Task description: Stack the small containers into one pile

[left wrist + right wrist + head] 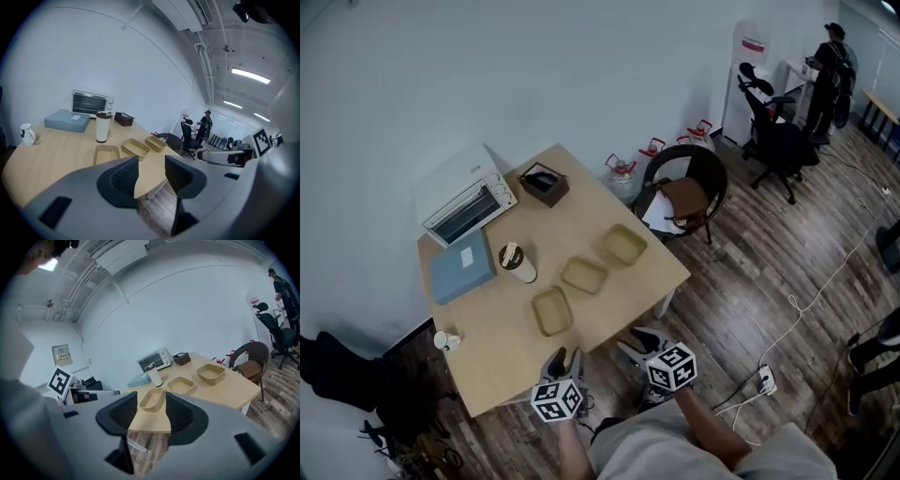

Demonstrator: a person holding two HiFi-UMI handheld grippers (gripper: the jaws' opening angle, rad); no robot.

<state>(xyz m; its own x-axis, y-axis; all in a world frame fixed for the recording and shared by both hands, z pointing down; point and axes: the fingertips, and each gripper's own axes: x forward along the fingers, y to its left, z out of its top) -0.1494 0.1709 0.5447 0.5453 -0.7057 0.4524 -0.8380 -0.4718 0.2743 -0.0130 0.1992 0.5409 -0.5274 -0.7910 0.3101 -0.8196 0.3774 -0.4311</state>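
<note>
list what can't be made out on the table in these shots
- brown box: contents too small in head view, its wall hides them in both gripper views
- tumbler: lid covers the inside, every view
- toaster oven: interior too dim and small, every view

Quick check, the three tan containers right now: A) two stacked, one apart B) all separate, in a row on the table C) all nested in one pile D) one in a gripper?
B: the near container, middle container and far container each sit alone on the table, none nested.
</note>
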